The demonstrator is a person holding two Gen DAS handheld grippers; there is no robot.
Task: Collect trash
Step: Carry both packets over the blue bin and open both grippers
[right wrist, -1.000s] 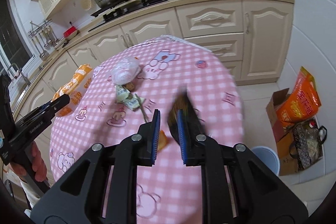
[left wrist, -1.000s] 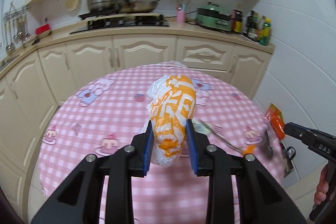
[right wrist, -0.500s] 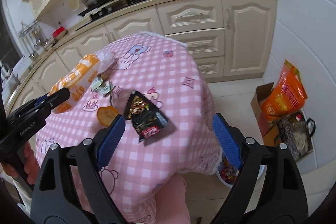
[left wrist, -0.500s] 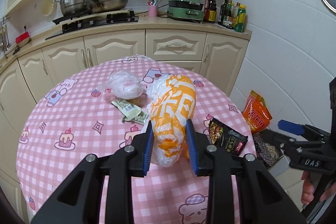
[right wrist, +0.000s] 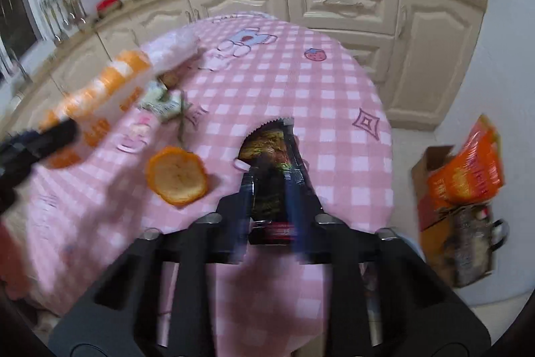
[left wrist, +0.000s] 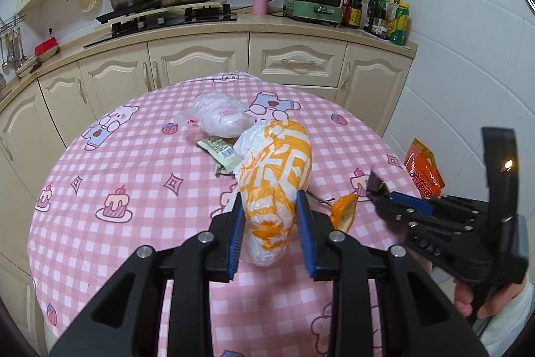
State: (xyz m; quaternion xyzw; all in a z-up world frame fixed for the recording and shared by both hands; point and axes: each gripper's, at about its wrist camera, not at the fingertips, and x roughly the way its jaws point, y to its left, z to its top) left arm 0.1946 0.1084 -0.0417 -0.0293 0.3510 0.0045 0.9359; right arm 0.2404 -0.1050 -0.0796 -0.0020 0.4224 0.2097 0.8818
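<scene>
My left gripper (left wrist: pixel 270 223) is shut on an orange-and-white plastic bag (left wrist: pixel 276 176) and holds it above the pink checked table (left wrist: pixel 133 169). My right gripper (right wrist: pixel 272 186) is shut on a dark snack packet (right wrist: pixel 272 163) near the table's right edge; it shows in the left wrist view (left wrist: pixel 384 196) with the packet's tip (left wrist: pixel 376 181). An orange peel (right wrist: pixel 177 174) lies left of the packet. Green wrappers (left wrist: pixel 220 153) and a clear plastic bag (left wrist: pixel 220 119) lie further back. The right wrist view is blurred.
A cardboard box with an orange bag (right wrist: pixel 464 169) and a dark bag (right wrist: pixel 468 243) stand on the floor right of the table. Kitchen cabinets (left wrist: pixel 294 62) and a counter with stove, pots and bottles run behind the table.
My right gripper was open half a second ago with the dark packet lying on the table; it has closed on the packet. The left gripper still holds the orange bag.
</scene>
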